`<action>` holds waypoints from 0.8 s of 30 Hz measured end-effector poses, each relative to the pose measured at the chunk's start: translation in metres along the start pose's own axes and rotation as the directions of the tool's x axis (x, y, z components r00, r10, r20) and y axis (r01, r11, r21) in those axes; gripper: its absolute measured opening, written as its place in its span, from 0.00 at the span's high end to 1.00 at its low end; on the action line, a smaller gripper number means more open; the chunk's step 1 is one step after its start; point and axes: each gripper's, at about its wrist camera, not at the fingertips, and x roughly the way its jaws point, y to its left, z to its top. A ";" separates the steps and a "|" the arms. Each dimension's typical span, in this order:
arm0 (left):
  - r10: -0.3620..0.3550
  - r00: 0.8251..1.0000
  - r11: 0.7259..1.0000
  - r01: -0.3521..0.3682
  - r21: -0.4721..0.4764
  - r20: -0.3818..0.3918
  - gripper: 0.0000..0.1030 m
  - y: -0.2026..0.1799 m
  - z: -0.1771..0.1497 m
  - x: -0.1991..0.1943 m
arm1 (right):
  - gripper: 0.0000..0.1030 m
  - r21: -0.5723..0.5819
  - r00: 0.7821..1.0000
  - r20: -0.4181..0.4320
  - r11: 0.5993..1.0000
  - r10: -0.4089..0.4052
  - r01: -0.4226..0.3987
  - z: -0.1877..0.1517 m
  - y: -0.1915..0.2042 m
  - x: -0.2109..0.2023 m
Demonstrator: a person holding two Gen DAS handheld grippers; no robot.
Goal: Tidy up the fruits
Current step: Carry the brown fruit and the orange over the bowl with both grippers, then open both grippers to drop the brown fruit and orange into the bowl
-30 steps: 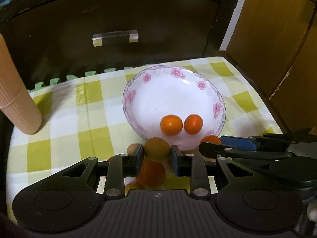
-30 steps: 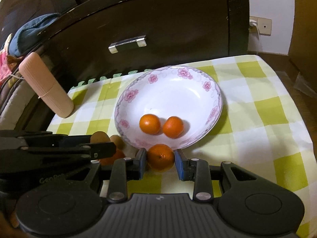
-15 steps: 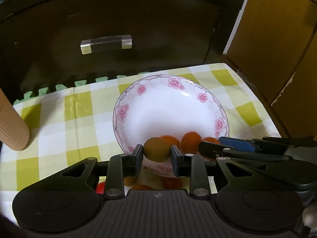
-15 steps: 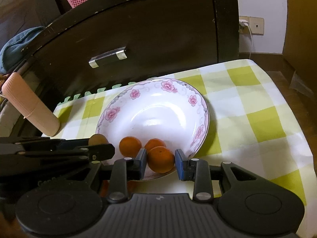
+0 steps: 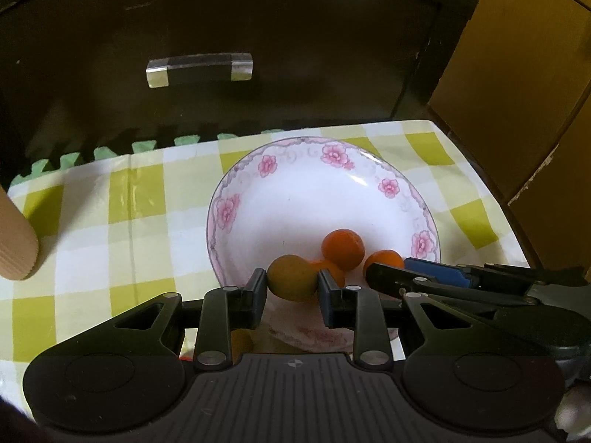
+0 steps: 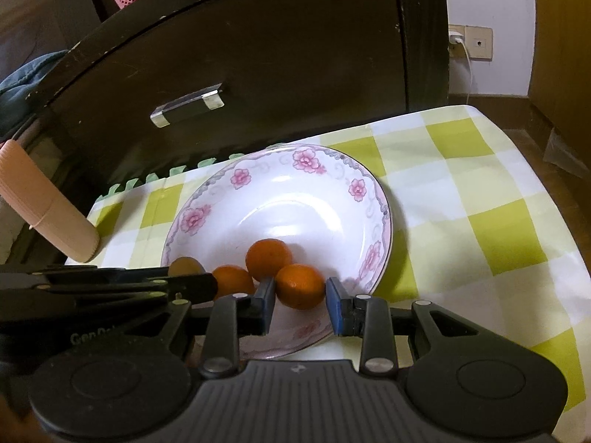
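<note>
Left gripper (image 5: pixel 291 288) clamped on a brownish-yellow fruit (image 5: pixel 291 277), held over the near rim of the floral plate (image 5: pixel 295 192). Two oranges (image 6: pixel 269 258) lie loose in the plate. Right gripper (image 6: pixel 300 301) clamped on another orange (image 6: pixel 300 286), also over the plate.

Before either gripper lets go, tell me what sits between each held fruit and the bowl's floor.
Two loose oranges lie in the bowl near both grippers. The right gripper holds an orange beside them; the left gripper holds a yellowish fruit right over one. Bare floor lies farther in.
</note>
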 end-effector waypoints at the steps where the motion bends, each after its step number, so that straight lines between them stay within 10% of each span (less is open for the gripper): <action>1: -0.001 1.000 1.000 0.001 0.000 0.001 0.65 0.000 0.001 0.001 | 0.70 0.006 1.000 0.002 1.000 0.004 -0.004 0.001 -0.001 0.001; 24: 0.011 0.999 0.999 -0.010 -0.046 0.035 0.43 0.008 0.010 -0.009 | 0.70 0.032 0.999 0.042 0.999 0.017 -0.018 0.012 -0.004 0.001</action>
